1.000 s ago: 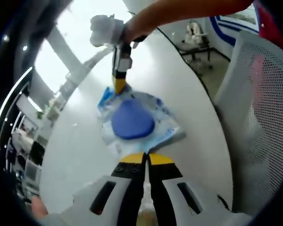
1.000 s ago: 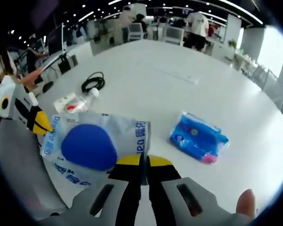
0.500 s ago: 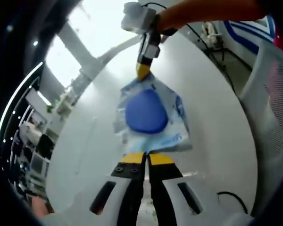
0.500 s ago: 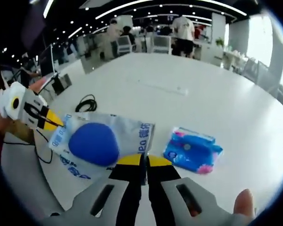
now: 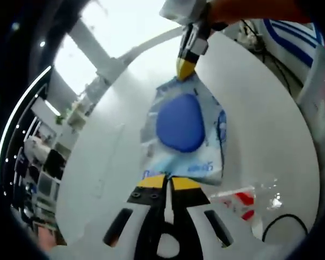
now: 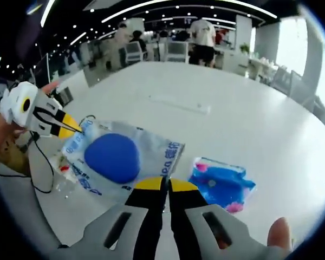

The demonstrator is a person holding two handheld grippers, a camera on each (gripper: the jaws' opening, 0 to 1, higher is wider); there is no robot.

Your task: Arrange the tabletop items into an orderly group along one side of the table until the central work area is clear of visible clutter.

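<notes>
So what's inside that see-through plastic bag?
A round blue pad shows through the clear plastic bag with blue print, held at opposite ends by the right tool and left tool. Anything behind the pad is hidden.

- Clear packet (image 6: 124, 160) with a blue round pad inside, held stretched above the tabletop (image 6: 249, 119) by opposite edges.
- Blue wipes pack (image 6: 222, 184) lies flat nearby.
- Crumpled clear wrapper (image 5: 244, 201) with red print lies flat.
</notes>
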